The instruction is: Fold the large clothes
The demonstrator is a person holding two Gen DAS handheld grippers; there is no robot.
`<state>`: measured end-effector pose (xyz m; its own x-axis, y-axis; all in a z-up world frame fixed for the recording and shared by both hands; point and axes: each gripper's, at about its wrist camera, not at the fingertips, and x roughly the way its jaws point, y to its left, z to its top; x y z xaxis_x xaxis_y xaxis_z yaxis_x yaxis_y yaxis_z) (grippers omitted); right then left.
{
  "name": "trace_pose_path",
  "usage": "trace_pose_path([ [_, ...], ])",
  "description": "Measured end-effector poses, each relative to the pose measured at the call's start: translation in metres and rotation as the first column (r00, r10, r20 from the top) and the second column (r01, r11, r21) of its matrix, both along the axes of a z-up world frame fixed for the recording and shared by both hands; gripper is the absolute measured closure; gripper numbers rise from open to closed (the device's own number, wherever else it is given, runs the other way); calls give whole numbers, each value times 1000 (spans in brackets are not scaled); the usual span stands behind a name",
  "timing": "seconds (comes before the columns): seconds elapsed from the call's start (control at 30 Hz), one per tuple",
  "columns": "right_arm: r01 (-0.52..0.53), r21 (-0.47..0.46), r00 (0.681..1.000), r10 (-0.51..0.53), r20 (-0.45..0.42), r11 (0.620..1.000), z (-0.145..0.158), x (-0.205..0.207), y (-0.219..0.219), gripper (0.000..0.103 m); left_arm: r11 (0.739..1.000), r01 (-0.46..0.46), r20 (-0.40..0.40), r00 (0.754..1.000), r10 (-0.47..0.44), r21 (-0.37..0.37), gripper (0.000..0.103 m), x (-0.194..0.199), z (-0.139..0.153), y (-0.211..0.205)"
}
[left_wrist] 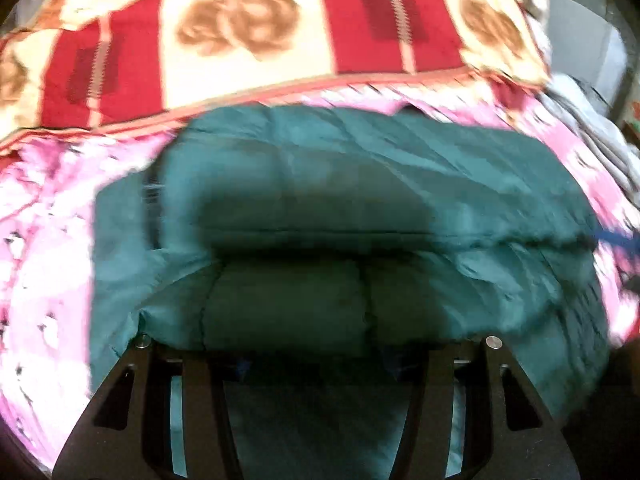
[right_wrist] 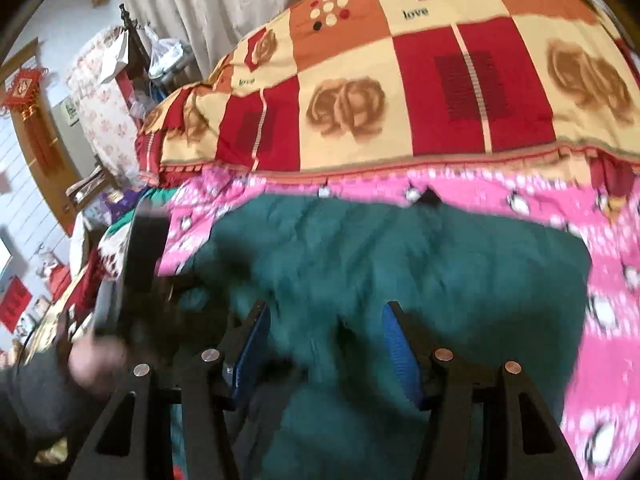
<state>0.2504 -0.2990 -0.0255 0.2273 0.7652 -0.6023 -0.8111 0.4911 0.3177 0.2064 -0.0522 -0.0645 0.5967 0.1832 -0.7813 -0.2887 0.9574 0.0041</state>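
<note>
A dark green padded jacket [left_wrist: 360, 200] lies folded over on the pink penguin-print bedspread [left_wrist: 52, 240]. In the left wrist view its near fold bulges over my left gripper [left_wrist: 312, 354] and hides the fingertips; the jaws stand wide apart, so it looks open. In the right wrist view the same green jacket [right_wrist: 400, 264] spreads below my right gripper [right_wrist: 324, 340], whose blue-padded fingers [right_wrist: 400, 344] stand wide open just above the cloth, holding nothing. A blurred hand and the other gripper [right_wrist: 140, 280] are at the left edge of the jacket.
A red, cream and orange rose-patterned quilt [right_wrist: 400, 80] lies heaped behind the jacket. At the left of the bed stand cluttered furniture, bags and a flowered cover [right_wrist: 104, 100]. A pale curtain [right_wrist: 224, 4] hangs at the back.
</note>
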Motion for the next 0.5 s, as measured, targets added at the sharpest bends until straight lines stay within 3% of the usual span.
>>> trace_pose_path([
  [0.1, -24, -37, 998, 22, -62, 999, -23, -8, -15, 47, 991, -127, 40, 991, 125, 38, 53, -13, 2, 31],
  [0.17, 8, -80, 997, -15, -81, 997, -38, -4, -14, 47, 974, -223, 40, 974, 224, -35, 54, -19, -4, 58],
  [0.23, 120, -123, 991, -126, -49, 985, -49, 7, -10, 48, 972, -223, 21, 974, 225, -80, 54, -22, -11, 62],
  [0.37, 334, -144, 942, -328, 66, 931, -59, 31, 11, 48, 992, -129, 0, 992, 129, -13, 53, -8, -14, 41],
  [0.43, 376, -160, 925, -358, 131, 913, -61, 37, 31, 48, 994, -104, -12, 994, 104, 19, 53, 6, -13, 36],
  [0.5, 361, -211, 928, -327, 178, 909, -57, 51, 58, 53, 985, -165, 11, 986, 165, 41, 54, 15, -5, 51],
])
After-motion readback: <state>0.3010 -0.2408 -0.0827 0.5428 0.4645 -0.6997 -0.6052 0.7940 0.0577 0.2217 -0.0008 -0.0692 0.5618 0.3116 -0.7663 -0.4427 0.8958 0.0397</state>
